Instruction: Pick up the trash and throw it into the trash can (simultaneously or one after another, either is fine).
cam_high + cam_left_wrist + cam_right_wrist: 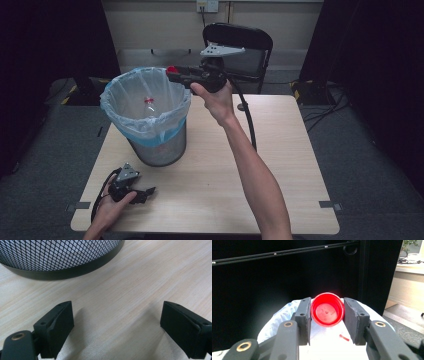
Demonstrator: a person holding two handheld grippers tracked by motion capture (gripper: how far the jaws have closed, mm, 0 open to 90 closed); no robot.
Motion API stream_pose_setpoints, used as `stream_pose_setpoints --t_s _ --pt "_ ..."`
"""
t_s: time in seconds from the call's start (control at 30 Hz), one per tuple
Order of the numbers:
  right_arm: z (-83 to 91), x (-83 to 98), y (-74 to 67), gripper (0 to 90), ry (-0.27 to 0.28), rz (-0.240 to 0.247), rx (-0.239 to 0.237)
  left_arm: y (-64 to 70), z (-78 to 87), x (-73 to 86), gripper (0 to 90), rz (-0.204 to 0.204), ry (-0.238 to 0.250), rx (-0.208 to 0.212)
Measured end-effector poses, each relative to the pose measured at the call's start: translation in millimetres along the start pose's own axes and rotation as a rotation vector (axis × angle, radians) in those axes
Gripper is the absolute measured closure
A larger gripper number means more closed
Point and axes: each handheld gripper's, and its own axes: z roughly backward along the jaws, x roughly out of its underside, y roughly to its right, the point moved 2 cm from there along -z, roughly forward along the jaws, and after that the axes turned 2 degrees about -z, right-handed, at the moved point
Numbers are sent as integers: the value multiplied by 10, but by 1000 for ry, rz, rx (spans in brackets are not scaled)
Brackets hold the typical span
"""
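A red bottle cap point(171, 69) point(327, 311) is pinched between the pads of my right gripper point(173, 74) point(327, 302), which is shut on it and held level above the far right rim of a black mesh waste bin point(159, 150) lined with a clear bag point(131, 92) point(322, 345). Inside the bag lies a clear plastic bottle point(150, 106), with a small red strip point(344, 337) nearby. My left gripper point(147, 195) point(117, 320) rests on the wooden table point(210, 170) in front of the bin point(62, 255), open, with bare wood between its jaws.
A black chair point(240, 42) stands behind the table's far edge. The right gripper's cable point(248, 120) trails across the tabletop. Dark curtains hang on both sides. Bare wood lies to the right of the bin.
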Motion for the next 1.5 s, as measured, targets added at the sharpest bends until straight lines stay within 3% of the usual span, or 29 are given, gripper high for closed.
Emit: stream_pose_setpoints --t_s 0.17,0.53,0.73,0.83,0.9,1.0,1.2,1.5 --pt "-93 -3 -50 597 -15 -1 -25 0 0 0 111 0 0 0" --pt "-293 128 -186 595 -119 11 -69 -2 1 0 111 -2 -1 0" --pt "-384 187 -146 594 -151 -12 -70 -2 1 0 111 -2 -1 0" --pt "-431 243 -88 593 -185 -39 -97 -1 2 0 111 -2 -1 -1" --pt "-442 276 -54 590 -192 -36 -78 -2 2 0 111 -2 -1 0" --pt "-452 303 -21 466 -199 -47 -64 -2 2 0 111 -2 -1 -1" --pt "-471 317 13 368 -210 -55 -41 -1 1 0 111 -2 -1 -1" --pt "-380 266 28 281 -185 -43 15 -1 1 0 111 -2 -1 -1"
